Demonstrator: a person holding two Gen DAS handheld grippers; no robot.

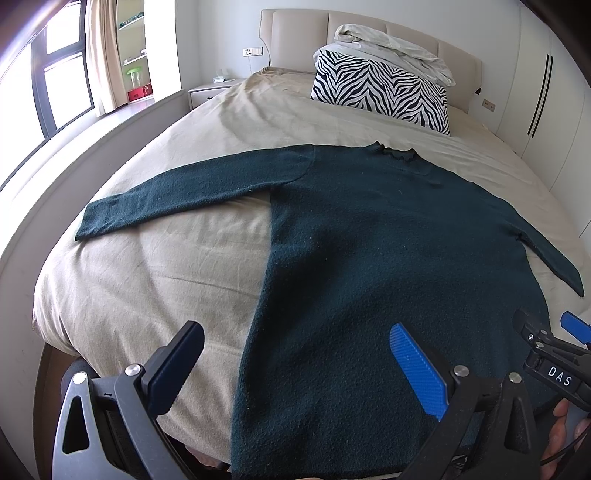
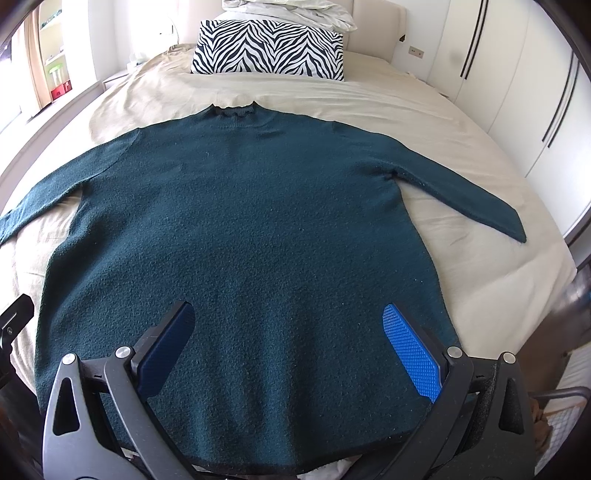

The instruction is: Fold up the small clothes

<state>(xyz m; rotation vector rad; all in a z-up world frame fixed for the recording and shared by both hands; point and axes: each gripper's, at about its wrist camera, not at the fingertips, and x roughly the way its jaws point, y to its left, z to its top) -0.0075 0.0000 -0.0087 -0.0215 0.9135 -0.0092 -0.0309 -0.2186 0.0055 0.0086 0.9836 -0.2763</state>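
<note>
Left wrist view: looks from the foot of the beige-sheeted bed (image 1: 155, 280) toward the padded beige headboard (image 1: 295, 33), low and close, centred left of the dark teal knitted sweater (image 1: 369, 240).
Right wrist view: same direction, close over the sweater's (image 2: 240, 221) hem, nearer the white wardrobe doors (image 2: 517, 92).
Shared: sweater, zebra-striped pillow (image 1: 380, 90) (image 2: 269, 50), bed sheet (image 2: 406, 122).
Cross-sight: right claw (image 1: 546, 332) shows at the left view's right edge.
</note>
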